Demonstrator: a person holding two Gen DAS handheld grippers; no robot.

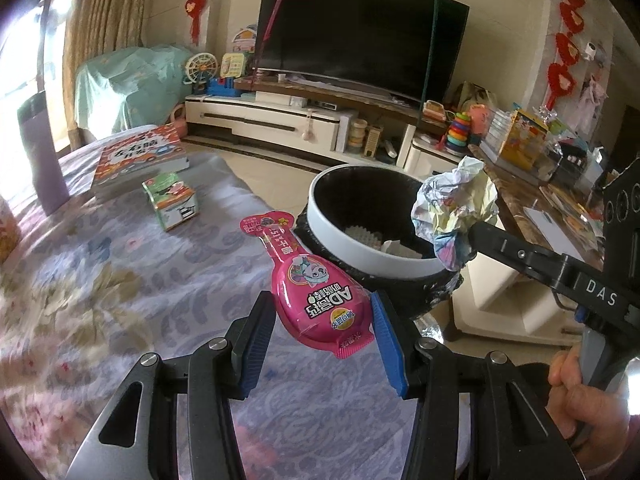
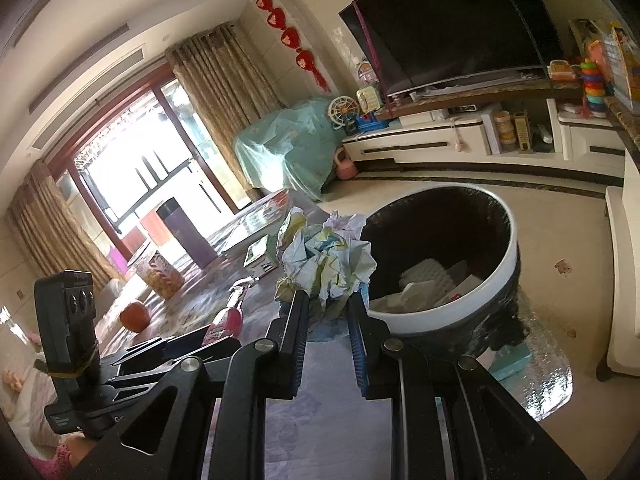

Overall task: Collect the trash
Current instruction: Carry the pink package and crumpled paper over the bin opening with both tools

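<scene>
Left gripper (image 1: 324, 316): clamped across wide end of pink snack packet (image 1: 310, 276), long axis pointing ahead toward trash bin (image 1: 376, 256). Right gripper (image 2: 328, 312): pinched on crumpled paper wad (image 2: 328, 256), level with bin rim, nearer of the two.

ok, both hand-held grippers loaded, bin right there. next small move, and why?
Probably carry the right hand-held gripper a little further so the crumpled paper hangs over the bin opening, then release. The wad sits at the rim, closer than the pink packet in the left hand-held gripper.
</scene>
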